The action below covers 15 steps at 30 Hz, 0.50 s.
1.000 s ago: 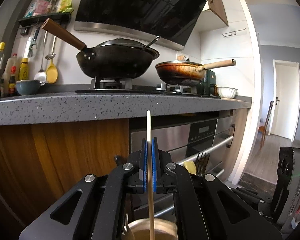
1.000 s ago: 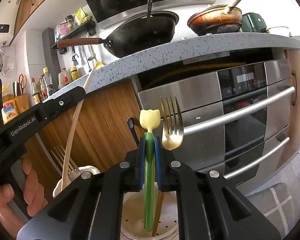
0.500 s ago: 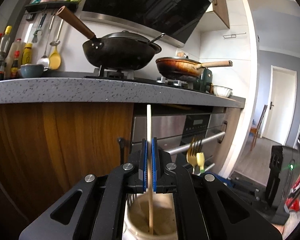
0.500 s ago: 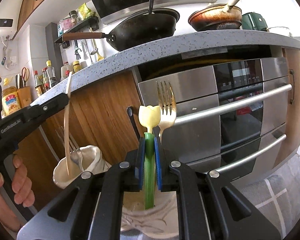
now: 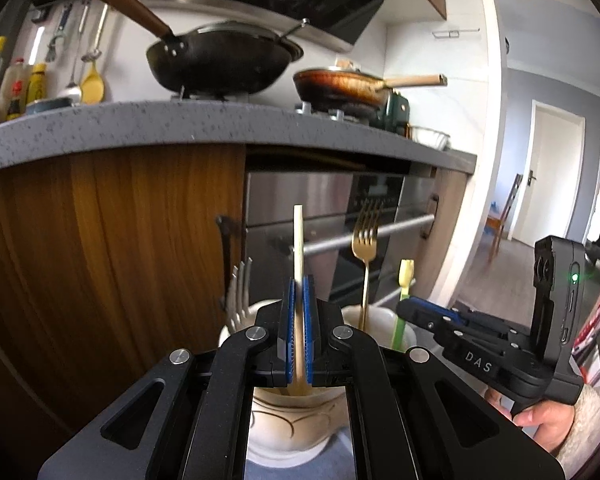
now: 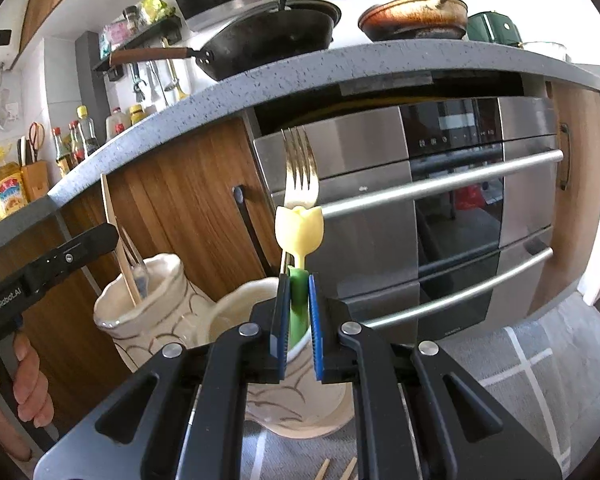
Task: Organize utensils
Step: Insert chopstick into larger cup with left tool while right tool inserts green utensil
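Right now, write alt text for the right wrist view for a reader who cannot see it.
The right gripper holds a green-stemmed utensil with a yellow tulip-shaped top upright over a cream ceramic holder, where a gold fork already stands. To the left, a second cream ceramic jar holds a pale wooden stick; a stainless oven fills the background.

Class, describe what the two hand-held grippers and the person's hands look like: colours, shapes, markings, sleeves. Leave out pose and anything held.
Both the left hand-held gripper and the right hand-held gripper are matte black, with angular linkage arms, triangular cut-outs, silver round pivots and ribbed blue finger pads. White lettering reads "GenRobot.AI" on the left and "DAS" on the right, which also shows a green light. The right hand has a cream sleeve; the left hand is bare-skinned.
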Each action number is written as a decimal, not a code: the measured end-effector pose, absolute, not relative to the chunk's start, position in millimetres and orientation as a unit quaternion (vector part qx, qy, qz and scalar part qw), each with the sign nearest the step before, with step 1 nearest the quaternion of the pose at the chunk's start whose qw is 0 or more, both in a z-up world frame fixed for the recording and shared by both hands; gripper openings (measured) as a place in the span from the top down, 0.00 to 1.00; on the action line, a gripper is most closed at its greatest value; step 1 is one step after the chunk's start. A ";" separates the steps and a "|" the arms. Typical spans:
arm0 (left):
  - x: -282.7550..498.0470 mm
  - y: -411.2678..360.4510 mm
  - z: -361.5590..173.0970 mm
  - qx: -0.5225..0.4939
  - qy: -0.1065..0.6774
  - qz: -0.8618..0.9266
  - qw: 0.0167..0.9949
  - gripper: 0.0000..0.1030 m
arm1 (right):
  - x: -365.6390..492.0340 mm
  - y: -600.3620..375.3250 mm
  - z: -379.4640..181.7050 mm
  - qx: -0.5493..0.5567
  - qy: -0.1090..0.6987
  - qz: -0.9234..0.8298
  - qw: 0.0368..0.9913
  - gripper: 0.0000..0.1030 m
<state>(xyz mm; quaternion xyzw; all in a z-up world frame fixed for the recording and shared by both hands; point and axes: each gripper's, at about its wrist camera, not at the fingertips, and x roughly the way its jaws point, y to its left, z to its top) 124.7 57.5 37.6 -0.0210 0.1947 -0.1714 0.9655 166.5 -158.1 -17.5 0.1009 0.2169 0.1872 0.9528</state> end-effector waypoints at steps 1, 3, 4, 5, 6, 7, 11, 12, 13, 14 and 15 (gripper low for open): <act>126.0 55.9 35.9 -0.018 0.199 -0.171 0.965 0.95 | 166.1 -158.0 -17.9 0.100 0.219 0.186 0.953 0.91; 126.8 54.3 34.1 -0.015 0.204 -0.172 0.964 0.95 | 164.9 -158.5 -18.0 0.098 0.222 0.185 0.952 0.91; 127.3 53.6 32.7 -0.014 0.206 -0.171 0.963 0.95 | 164.5 -158.4 -18.2 0.098 0.223 0.184 0.952 0.91; 127.6 53.4 31.4 -0.014 0.208 -0.171 0.963 0.95 | 164.6 -158.8 -18.7 0.098 0.225 0.184 0.952 0.91; 128.3 53.5 30.6 -0.015 0.210 -0.171 0.962 0.95 | 164.8 -158.8 -19.2 0.099 0.228 0.184 0.951 0.91; 128.8 53.5 30.1 -0.015 0.210 -0.170 0.963 0.95 | 164.8 -159.0 -19.5 0.100 0.229 0.184 0.951 0.91; 129.9 53.3 30.2 -0.016 0.213 -0.168 0.962 0.95 | 164.3 -159.0 -21.5 0.099 0.232 0.183 0.950 0.91; 129.8 53.1 30.1 -0.015 0.214 -0.167 0.962 0.95 | 164.6 -159.4 -21.9 0.101 0.234 0.183 0.950 0.91; 131.0 52.6 30.2 -0.014 0.216 -0.166 0.962 0.95 | 164.9 -160.0 -22.0 0.103 0.234 0.182 0.949 0.91; 132.6 51.9 29.7 -0.014 0.220 -0.166 0.961 0.95 | 164.9 -160.4 -22.0 0.104 0.235 0.182 0.949 0.91; 133.7 51.5 29.4 -0.015 0.223 -0.166 0.960 0.95 | 165.1 -160.8 -21.9 0.106 0.236 0.181 0.949 0.91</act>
